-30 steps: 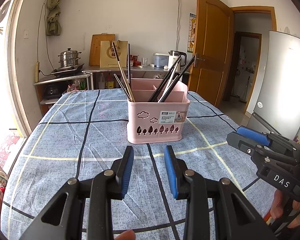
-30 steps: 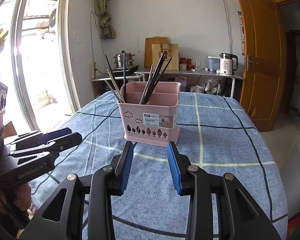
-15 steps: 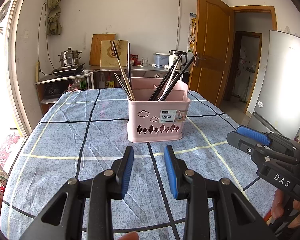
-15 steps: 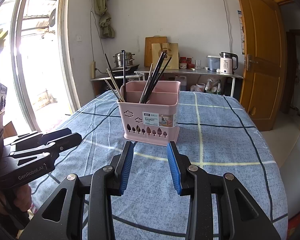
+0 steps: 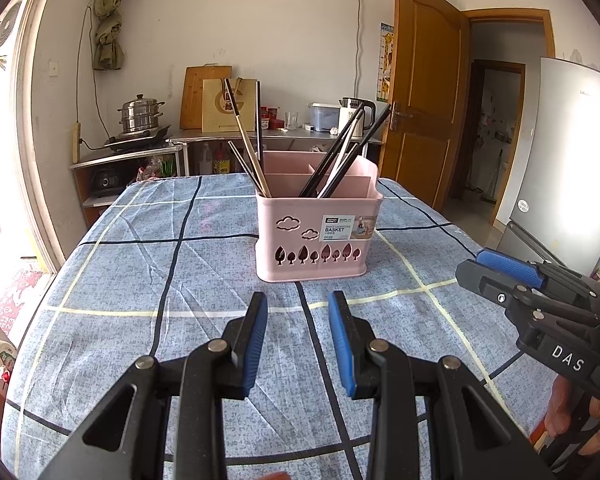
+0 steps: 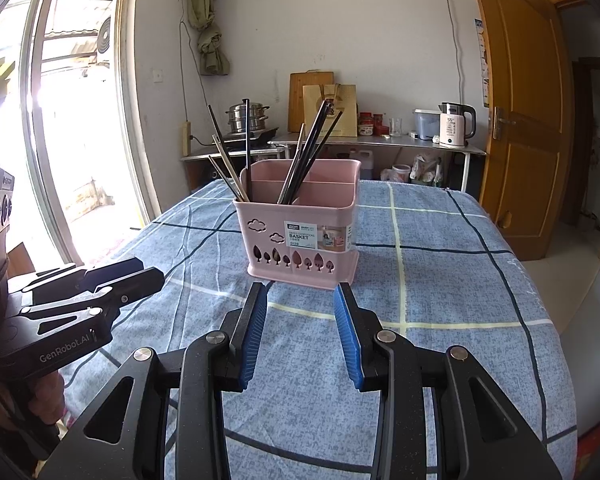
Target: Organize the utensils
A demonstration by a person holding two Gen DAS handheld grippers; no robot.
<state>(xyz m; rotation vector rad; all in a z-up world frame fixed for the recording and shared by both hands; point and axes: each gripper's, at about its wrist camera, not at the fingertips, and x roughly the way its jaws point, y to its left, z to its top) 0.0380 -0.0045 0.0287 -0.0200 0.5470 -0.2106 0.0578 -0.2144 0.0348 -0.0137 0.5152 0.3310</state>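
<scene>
- The pink basket (image 5: pixel 318 236) is standing upright on the blue checked tablecloth (image 5: pixel 140 280), near the middle of the table and just beyond both tools.
- Chopsticks are already sitting in it: a lighter bunch (image 5: pixel 246 140) is leaning in the compartment on the window side, and a dark bunch (image 5: pixel 340 156) is leaning the other way in the next compartment.
- The left gripper (image 5: pixel 298 338) is hovering over the cloth in front of the basket with its blue pads parted and nothing between them.
- The right gripper (image 6: pixel 300 334) is hovering alongside it, its jaws likewise spread and empty.
- Judging by this, the sorting looks either finished or paused; no loose utensil is lying on the bare cloth that I can see.
- If a stick is to be shifted next, I would be coming at it from above, pinching high on one shaft where it stands clear of its neighbours, and lifting straight up so the light basket is not tipping.
- The free tool could be steadying the basket wall while the other is pulling.
- The basket's rear compartments are looking empty from here, but their floors are hidden behind the front wall.
- How many sticks are in each bunch is hard to count, since they are overlapping.
- The near edge of the table is cut off under the tools, so anything lying there is out of sight.
- Only part of the hand (image 5: pixel 562 408) on the right tool is showing.
</scene>
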